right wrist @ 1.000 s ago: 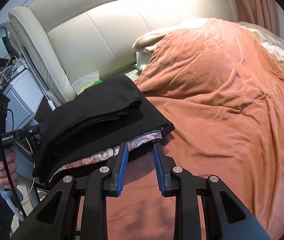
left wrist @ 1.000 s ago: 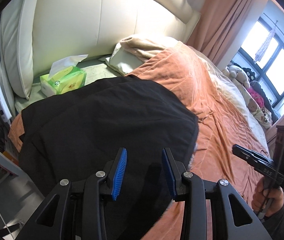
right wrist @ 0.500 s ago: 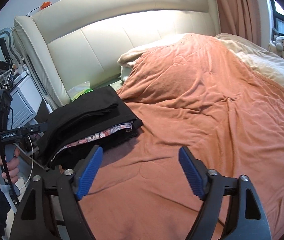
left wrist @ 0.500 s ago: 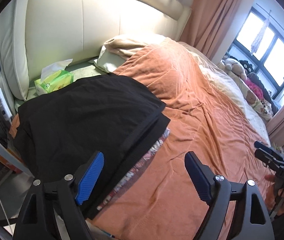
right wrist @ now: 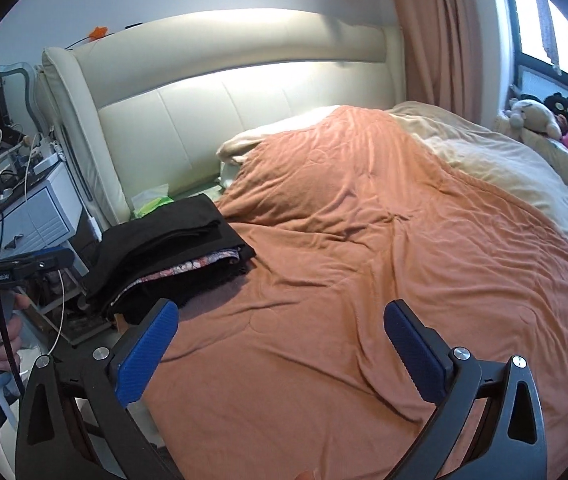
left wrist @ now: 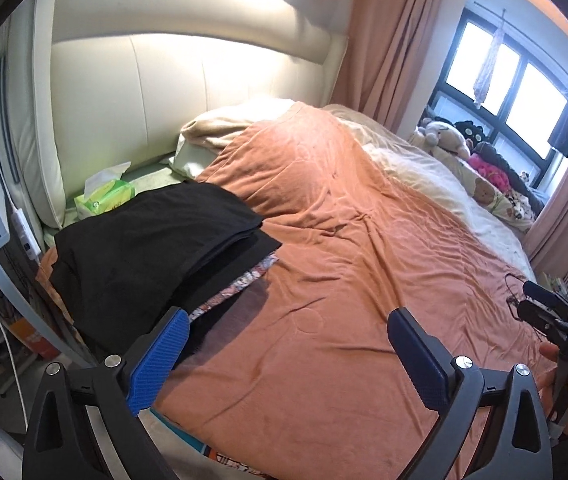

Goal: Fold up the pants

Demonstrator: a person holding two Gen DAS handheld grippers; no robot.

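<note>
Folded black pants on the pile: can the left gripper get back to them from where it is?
Probably yes. The left gripper is open and holds nothing, and the folded black pants lie just ahead to its left on top of the pile at the bed's edge, with only orange blanket between them.

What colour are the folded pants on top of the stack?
Black pants; clearest in the left wrist view.

Left gripper (left wrist: 287,354): black frame, blue ribbed pads, silver screws.
Right gripper (right wrist: 282,354): identical build.
Hands: bare skin, dark sleeves.
</note>
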